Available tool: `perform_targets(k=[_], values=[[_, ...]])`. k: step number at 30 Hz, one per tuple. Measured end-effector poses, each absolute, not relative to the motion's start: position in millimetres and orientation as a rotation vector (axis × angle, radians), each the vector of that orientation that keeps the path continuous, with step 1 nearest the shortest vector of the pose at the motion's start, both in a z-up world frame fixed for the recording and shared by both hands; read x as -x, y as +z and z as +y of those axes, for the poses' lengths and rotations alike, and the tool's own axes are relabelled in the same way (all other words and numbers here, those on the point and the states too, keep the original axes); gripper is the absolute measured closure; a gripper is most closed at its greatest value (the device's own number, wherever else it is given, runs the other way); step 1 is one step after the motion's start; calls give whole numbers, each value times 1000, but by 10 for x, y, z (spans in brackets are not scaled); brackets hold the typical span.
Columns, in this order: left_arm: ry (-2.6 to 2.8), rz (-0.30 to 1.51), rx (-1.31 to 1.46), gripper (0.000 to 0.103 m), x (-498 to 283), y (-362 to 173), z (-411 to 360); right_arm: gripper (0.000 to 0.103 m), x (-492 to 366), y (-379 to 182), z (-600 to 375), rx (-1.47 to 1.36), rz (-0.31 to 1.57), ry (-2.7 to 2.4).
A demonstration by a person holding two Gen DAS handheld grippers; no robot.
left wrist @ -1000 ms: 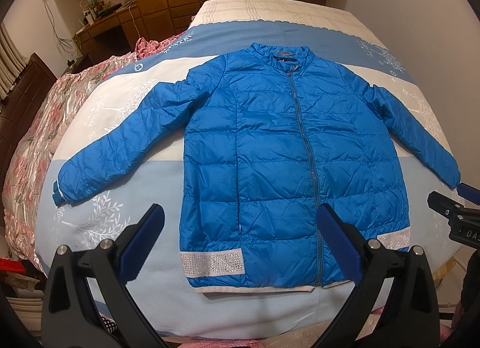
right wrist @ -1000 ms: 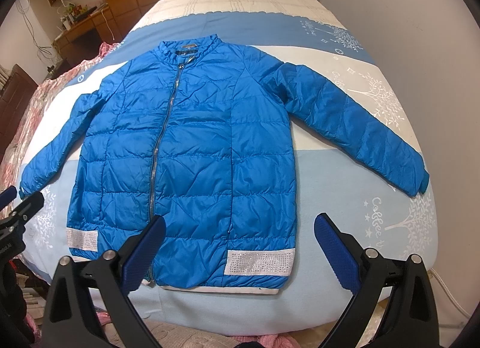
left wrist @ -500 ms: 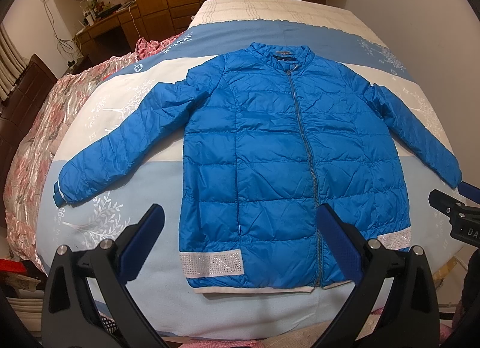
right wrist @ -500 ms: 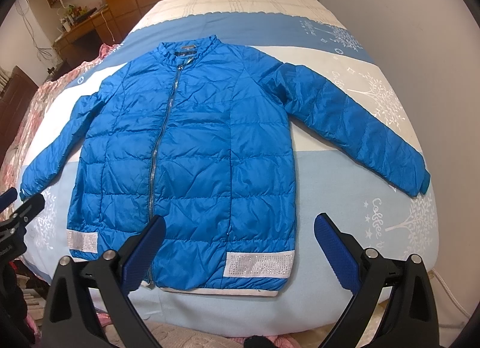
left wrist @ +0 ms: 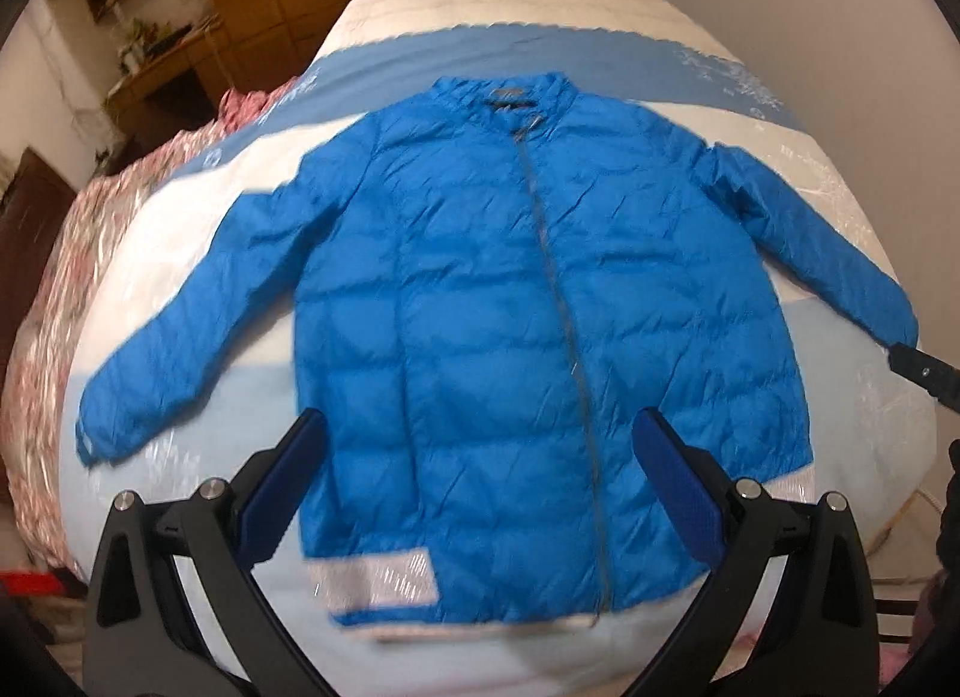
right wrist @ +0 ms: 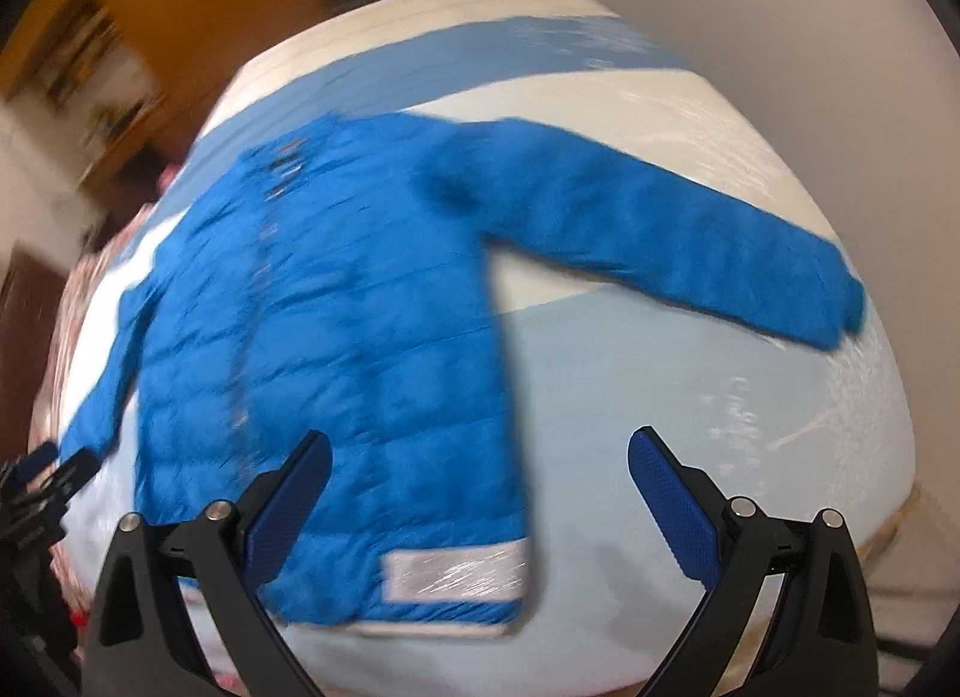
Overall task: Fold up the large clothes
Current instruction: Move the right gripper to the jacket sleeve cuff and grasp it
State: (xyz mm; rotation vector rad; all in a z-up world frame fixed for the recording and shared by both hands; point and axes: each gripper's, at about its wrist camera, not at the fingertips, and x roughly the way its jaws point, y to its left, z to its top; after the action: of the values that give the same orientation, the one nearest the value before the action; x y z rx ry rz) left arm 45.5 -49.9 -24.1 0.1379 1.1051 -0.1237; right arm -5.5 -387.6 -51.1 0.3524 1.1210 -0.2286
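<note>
jacket (left wrist: pixel 540 337) flat on bed (left wrist: pixel 600 54) | beyond both grippers' fingers (left wrist: pixel 282 487) | fingers spread wide, empty

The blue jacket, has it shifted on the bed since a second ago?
No. The blue jacket lies spread flat across the same stripes of the bed; only the cameras moved, blurring the views.

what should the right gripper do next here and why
Probably carry the right gripper toward the far right sleeve and pinch near its cuff. The blue jacket lies flat and zipped on the bed, both sleeves spread out, both grippers open and empty.
</note>
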Motion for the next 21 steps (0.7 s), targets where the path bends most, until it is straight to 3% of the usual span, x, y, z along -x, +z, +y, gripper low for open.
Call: perform_targets(k=[4,10,21], values=[[-109,1022,-135,3,-790,-245,-768,4,99,-720,-4668,-437,1095,-372],[-185,1041,-118,3,-1271,-370,-1320,4,216,-988,-5782,-614,1056,-493],[-247,1110,-81,4,-1951,-852,-2127,7,214,-1671,-6756,-851,1095,-514]])
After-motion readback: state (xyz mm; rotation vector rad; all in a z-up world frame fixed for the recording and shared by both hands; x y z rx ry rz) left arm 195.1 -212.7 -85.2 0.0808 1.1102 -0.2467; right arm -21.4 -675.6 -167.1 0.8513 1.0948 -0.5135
